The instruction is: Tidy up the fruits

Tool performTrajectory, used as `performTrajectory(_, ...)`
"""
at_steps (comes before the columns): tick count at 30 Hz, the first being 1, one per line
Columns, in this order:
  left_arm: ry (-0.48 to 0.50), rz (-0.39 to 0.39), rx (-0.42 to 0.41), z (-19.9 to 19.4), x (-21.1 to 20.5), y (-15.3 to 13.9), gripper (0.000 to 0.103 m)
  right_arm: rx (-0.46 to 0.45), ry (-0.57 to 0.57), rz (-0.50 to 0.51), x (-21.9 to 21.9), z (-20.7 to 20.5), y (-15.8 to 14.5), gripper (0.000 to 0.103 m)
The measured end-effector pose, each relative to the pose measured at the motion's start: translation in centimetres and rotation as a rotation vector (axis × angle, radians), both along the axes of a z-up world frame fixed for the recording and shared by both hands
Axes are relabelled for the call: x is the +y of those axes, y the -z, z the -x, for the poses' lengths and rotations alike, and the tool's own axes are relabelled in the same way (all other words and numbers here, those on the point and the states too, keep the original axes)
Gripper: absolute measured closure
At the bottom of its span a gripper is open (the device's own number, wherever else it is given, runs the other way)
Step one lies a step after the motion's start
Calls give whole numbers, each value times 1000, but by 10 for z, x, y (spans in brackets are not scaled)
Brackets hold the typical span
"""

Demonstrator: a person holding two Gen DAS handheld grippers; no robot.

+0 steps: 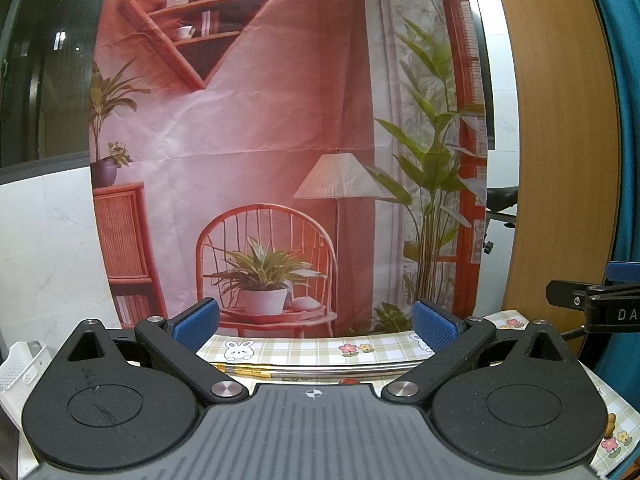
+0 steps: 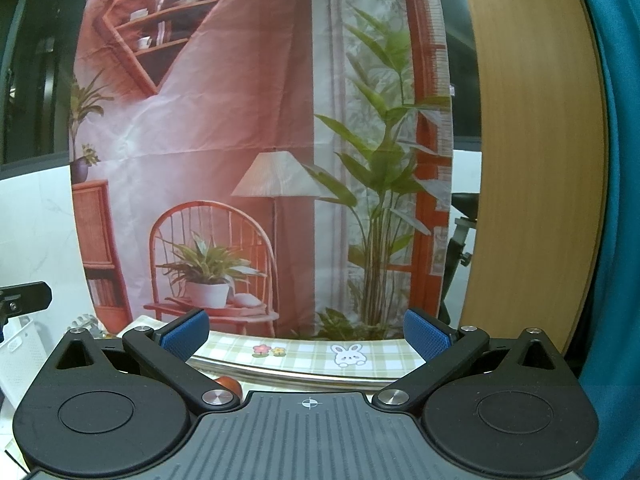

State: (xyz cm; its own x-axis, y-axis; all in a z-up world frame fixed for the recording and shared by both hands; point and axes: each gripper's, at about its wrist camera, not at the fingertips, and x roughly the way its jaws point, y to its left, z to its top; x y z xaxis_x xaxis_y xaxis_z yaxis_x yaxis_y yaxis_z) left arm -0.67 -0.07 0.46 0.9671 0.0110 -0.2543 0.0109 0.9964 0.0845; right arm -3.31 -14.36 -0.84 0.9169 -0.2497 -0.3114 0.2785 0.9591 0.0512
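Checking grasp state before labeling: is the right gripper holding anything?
No. The right gripper is open, its blue pads set wide apart with only the checked tablecloth showing between them.

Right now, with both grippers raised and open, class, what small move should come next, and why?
Probably tilt the right hand-held gripper downward. It is open and empty, facing the backdrop, while the only fruit visible, a reddish one, sits low beneath it by the metal rim, mostly hidden.
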Motion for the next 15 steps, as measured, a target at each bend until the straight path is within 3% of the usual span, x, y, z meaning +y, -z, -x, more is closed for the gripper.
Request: performTrajectory(15,3,-2,-4,1,-4,-4,0,-1,2,-1,0,0,0,0)
